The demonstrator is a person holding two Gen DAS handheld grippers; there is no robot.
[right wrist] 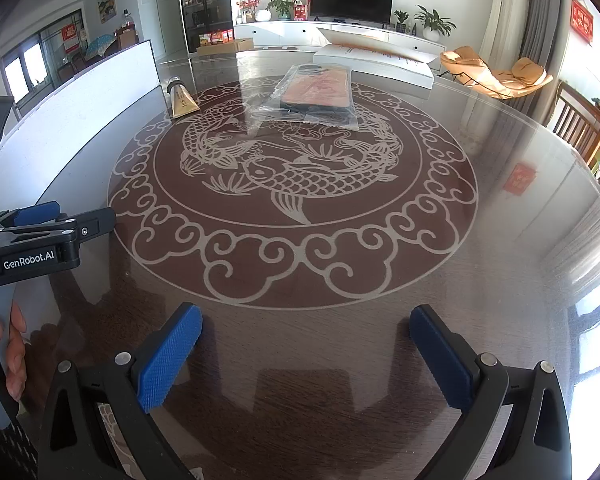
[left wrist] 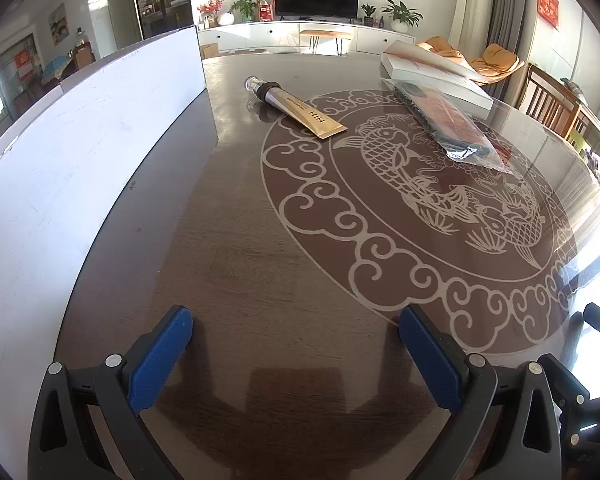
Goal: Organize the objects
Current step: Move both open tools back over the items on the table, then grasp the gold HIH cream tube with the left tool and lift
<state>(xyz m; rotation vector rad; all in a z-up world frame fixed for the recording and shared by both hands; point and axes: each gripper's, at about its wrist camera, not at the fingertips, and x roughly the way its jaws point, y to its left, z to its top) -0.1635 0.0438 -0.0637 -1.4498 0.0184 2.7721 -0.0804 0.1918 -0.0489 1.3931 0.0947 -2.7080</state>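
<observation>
A: Left gripper (left wrist: 296,344)?
B: Spread wide, blue pads (left wrist: 162,356) well apart, nothing between. Hovering over bare near part of the round table (left wrist: 260,240).

A: Right gripper (right wrist: 306,344)?
B: Likewise gaping, empty, above the near table edge. Side of the left gripper visible at far left of the right wrist view, with fingertips of a hand (right wrist: 14,348) wrapped on its handle.

A: Objects to organize?
B: Three, all at the far side. Gold tube (left wrist: 296,106) with clear cap, lying flat, cap pointing far-left, just beside the far end of the white board (left wrist: 80,148). Dark phone case in clear plastic bag (left wrist: 448,120), lying right of the tube, partly over the fish-and-cloud pattern (left wrist: 420,200). White flat box (left wrist: 432,72) farther back and right, touching or just overlapping the bag's far end.

A: From the right wrist?
B: Same layout: tube (right wrist: 182,100) at far left near the board (right wrist: 88,92), bagged case (right wrist: 316,94) at far centre, box (right wrist: 376,60) behind. Both grippers well apart from all three.

A: Board?
B: Standing upright along the table's left side.
</observation>
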